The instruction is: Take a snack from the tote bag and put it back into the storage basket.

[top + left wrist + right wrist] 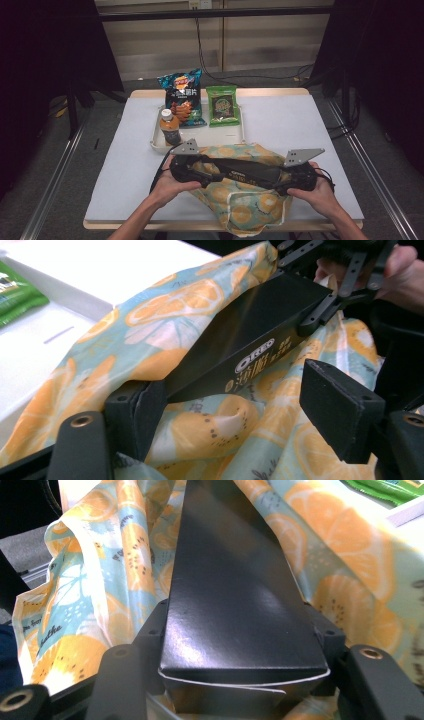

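1. The black box [250, 172] lies lengthwise between the two grippers, above the orange-print cloth bag [245, 205] at the near edge of the counter [300, 130].
2. The right gripper [295, 181] clamps one end of the black box: in the right gripper view both pads press against the sides of the box [235, 615], one on each side.
3. The left gripper [192, 172] stands open at the other end of the box. In the left gripper view one pad [142, 412] sits at the near corner of the box [240, 347]; the other pad [340, 407] stands clear of it with a visible gap.
4. The cloth bag [150, 340] spreads under and around the box, with one flap hanging over the counter's near edge.
5. Behind the bag, a white tray [200, 136] holds a bottle [170, 127], a blue crisp packet [182, 97] and a green snack packet [223, 105].
6. The person's hands [167, 185] hold the grippers from the near side.
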